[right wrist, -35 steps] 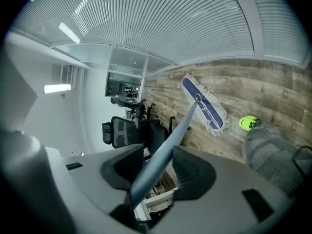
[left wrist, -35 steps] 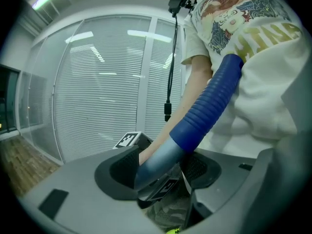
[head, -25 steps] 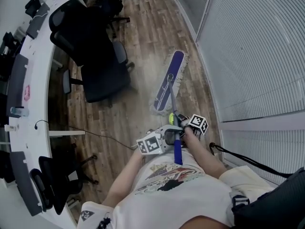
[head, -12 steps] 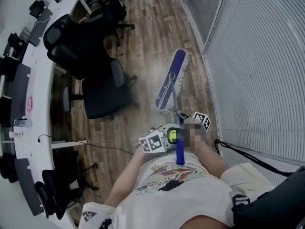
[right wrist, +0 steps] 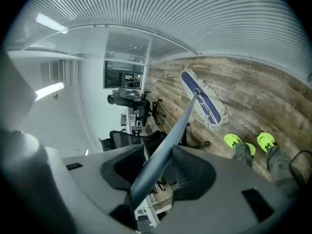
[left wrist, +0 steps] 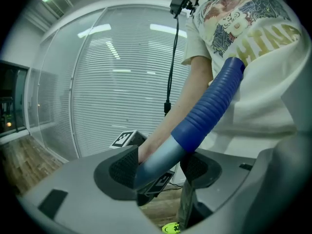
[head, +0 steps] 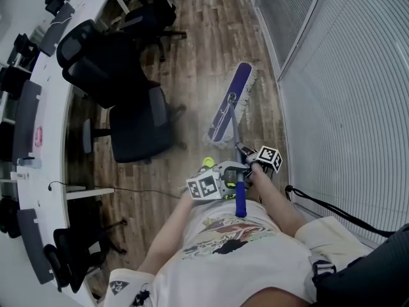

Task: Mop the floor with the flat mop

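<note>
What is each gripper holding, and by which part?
Both grip the flat mop by its handle: the left gripper on the metal shaft just below the blue grip, the right gripper lower on the bare shaft.

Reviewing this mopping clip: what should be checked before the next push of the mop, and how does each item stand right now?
1. Left gripper shut on the mop handle, below its blue grip: ok.
2. Right gripper shut on the handle, nearer the mop head: ok.
3. Mop head flat on the wooden floor: ok.
4. Office chair apart from the mop head: ok.
5. Floor cable clear of the person's shoes: cannot tell.
</note>
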Tool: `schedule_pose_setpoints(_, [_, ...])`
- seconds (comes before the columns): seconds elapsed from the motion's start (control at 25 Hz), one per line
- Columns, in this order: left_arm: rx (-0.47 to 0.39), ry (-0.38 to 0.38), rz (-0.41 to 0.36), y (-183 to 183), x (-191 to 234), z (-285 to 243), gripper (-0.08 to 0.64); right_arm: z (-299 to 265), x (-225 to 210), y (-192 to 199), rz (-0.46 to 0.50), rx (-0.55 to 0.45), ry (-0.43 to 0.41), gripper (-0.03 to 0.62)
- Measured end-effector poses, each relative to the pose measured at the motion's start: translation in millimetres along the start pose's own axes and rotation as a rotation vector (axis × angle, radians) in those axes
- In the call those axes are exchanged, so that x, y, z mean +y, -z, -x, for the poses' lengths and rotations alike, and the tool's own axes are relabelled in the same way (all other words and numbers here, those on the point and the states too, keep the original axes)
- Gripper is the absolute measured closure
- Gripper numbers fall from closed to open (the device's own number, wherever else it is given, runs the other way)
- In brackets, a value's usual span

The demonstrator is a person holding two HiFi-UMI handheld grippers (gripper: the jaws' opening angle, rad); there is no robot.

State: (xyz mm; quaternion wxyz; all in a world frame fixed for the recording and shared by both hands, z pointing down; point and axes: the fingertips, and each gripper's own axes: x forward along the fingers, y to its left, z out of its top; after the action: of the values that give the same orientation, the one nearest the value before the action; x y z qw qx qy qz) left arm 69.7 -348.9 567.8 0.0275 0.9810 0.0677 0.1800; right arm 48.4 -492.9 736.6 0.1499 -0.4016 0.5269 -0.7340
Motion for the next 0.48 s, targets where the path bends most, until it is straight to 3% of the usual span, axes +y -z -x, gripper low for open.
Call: schedule_pose_setpoints(0.48, [-0.054, 0.032, 0.0, -3, 140, 44, 0.319, -104, 64, -78, -0.019, -0.017, -0.004, 0.408])
